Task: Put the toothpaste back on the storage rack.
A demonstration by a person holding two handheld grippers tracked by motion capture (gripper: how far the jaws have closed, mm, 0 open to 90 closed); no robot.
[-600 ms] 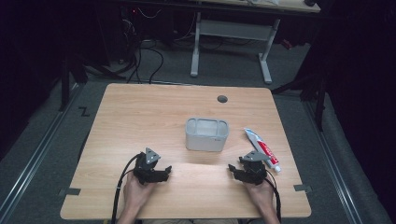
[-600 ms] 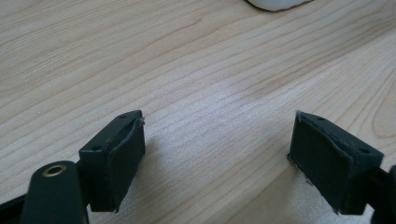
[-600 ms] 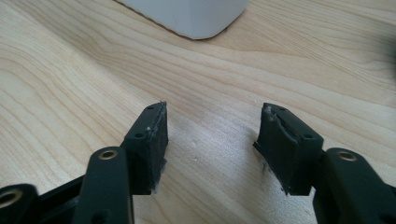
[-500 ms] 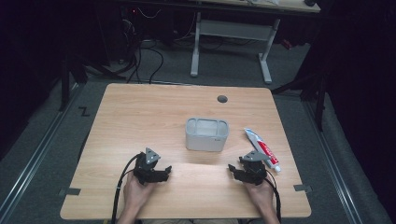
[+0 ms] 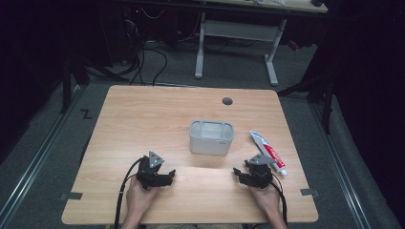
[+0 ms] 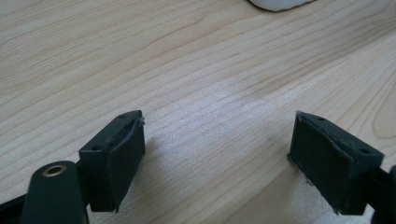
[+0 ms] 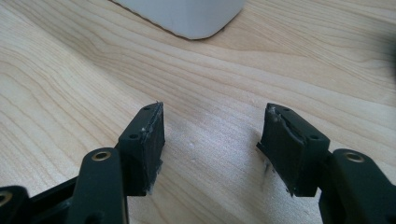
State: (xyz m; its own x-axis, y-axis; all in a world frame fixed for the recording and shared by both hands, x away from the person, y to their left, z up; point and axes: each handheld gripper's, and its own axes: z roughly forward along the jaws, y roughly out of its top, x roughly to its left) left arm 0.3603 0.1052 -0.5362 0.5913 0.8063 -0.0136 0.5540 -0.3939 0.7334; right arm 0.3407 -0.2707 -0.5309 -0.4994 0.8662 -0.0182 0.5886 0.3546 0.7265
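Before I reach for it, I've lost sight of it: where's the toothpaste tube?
In the high view, the toothpaste tube lies on the table's right side, right of the grey container, beside the right tongs.

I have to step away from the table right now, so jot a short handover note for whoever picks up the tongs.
Left tongs: open, empty, low over the table.
Right tongs: open, empty, low over the table, beside the toothpaste tube.
Grey bin: mid-table, ahead of and between the two tongs.
Done: nothing; tube lies flat on the wood, right of the bin.
Left: probably pick up the tube and put it in the bin.
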